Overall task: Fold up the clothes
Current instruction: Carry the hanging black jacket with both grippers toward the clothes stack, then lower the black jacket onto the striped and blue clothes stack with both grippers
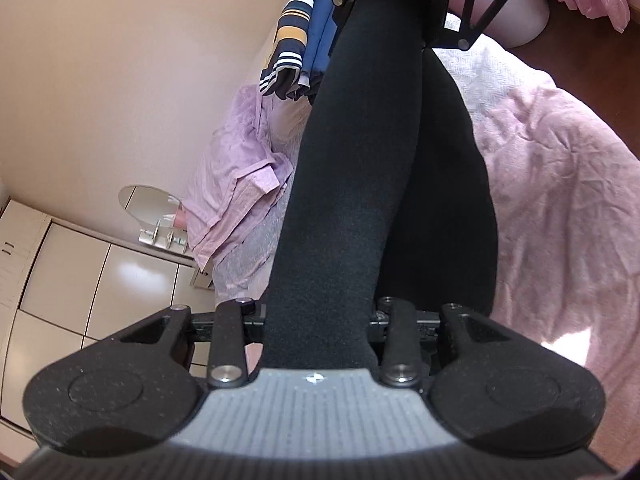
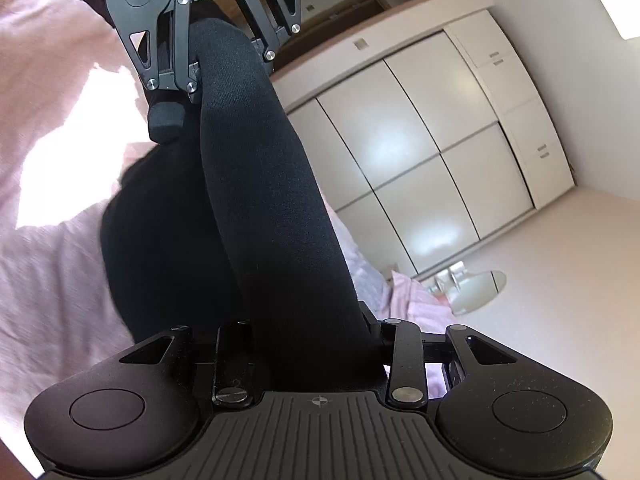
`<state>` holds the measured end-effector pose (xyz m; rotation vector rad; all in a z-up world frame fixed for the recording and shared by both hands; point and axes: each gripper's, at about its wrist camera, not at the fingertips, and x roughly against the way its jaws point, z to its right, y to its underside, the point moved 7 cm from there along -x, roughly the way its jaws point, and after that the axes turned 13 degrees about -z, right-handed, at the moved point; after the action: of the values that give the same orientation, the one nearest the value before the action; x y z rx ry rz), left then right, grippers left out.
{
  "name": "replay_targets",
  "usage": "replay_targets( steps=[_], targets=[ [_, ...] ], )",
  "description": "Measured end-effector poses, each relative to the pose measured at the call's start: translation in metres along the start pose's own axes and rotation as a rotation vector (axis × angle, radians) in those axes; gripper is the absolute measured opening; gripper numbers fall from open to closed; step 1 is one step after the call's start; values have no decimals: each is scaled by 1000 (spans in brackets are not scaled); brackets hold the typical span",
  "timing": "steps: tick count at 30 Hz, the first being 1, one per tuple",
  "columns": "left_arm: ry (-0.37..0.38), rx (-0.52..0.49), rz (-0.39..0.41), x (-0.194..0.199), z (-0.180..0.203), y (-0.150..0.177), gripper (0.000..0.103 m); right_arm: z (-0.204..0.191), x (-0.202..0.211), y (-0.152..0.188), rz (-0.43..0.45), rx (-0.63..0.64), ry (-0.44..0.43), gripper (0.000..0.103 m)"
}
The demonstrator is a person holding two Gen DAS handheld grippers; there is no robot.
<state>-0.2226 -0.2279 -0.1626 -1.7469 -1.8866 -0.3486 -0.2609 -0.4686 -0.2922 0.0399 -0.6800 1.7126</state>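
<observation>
Two tongs, left tongs (image 1: 316, 320) and right tongs (image 2: 316, 332), each pinch seemingly one black garment (image 1: 360, 168) taut.

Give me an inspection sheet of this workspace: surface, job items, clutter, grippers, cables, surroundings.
Surface: bed with pink blanket, rumpled, with a sunlit patch.
Job's things: black garment stretched taut between both grippers, its lower part hanging toward the blanket.
Clutter: lilac shirt lying at the bed's wall side; striped garment and blue garment piled beyond it.
Grippers: left hand-held gripper shut on the black garment; right hand-held gripper shut on its other end.
Cables: nothing seen.
Surroundings: white wardrobe with glossy doors; oval mirror on a stand; plain wall; ceiling light.
</observation>
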Motion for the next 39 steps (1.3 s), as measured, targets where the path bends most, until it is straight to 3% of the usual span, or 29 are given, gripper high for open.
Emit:
replay_targets(
  steps=[5, 8, 10, 14, 17, 21, 26, 30, 33, 35, 39],
  targets=[
    [96, -24, 39, -22, -43, -43, 32, 55, -11, 12, -109, -41, -87, 35],
    [154, -38, 62, -34, -69, -69, 32, 99, 11, 15, -189, -63, -166, 35],
    [192, -42, 92, -23, -91, -89, 32, 134, 28, 21, -240, -84, -212, 35],
    [227, -71, 170, 0, -139, -138, 32, 202, 73, 37, -314, -123, -233, 35],
    [197, -99, 233, -1, -178, -186, 32, 257, 90, 56, -342, -138, -193, 35],
    [96, -104, 302, -31, -235, -271, 32, 340, 79, 84, -348, -147, -86, 35],
    [-17, -71, 325, -97, -296, -387, 32, 450, 34, 148, -310, -116, 48, 35],
    [-89, -67, 291, -168, -330, -472, 32, 531, -35, 211, -263, -46, 99, 35],
    [-131, -25, 290, -213, -328, -511, 32, 559, -95, 250, -232, -14, 142, 35],
    [-100, -11, 282, -246, -300, -522, 32, 550, -126, 276, -209, -18, 151, 36],
    [37, -97, 190, -317, -176, -512, 34, 472, -169, 339, -251, -27, 21, 36]
  ],
)
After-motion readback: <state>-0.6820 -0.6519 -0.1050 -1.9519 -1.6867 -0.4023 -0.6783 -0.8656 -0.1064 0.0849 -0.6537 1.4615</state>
